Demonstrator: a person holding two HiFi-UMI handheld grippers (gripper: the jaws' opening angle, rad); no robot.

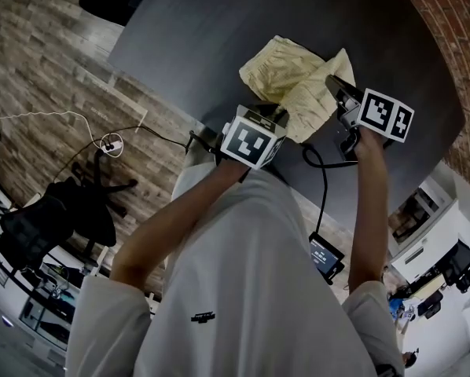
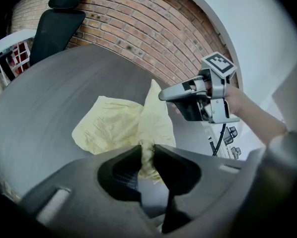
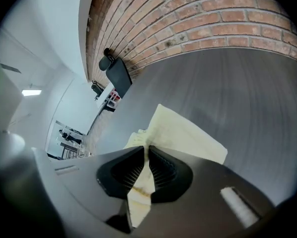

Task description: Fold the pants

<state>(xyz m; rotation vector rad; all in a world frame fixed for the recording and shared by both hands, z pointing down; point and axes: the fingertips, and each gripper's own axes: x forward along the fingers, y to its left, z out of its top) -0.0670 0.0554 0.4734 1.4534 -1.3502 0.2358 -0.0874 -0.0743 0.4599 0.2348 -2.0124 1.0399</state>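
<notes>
Pale yellow pants [image 1: 291, 85] lie bunched on the dark grey table [image 1: 203, 30], partly lifted at the near edge. My left gripper [image 1: 280, 115] is shut on a bunched corner of the pants [image 2: 119, 124], the cloth pinched between its jaws [image 2: 146, 151]. My right gripper [image 1: 335, 85] is shut on another edge of the pants [image 3: 188, 135]; a fold of fabric runs between its jaws [image 3: 147, 152]. In the left gripper view the right gripper [image 2: 164, 96] hangs just beyond the cloth, at the right. Both grippers sit close together over the table's near edge.
A brick wall [image 2: 138, 24] runs behind the table, with a black office chair [image 2: 54, 29] at its far side. A cable [image 1: 323, 181] hangs off the near edge to a small device [image 1: 326, 256]. Wooden floor with a dark stool [image 1: 70, 210] lies to the left.
</notes>
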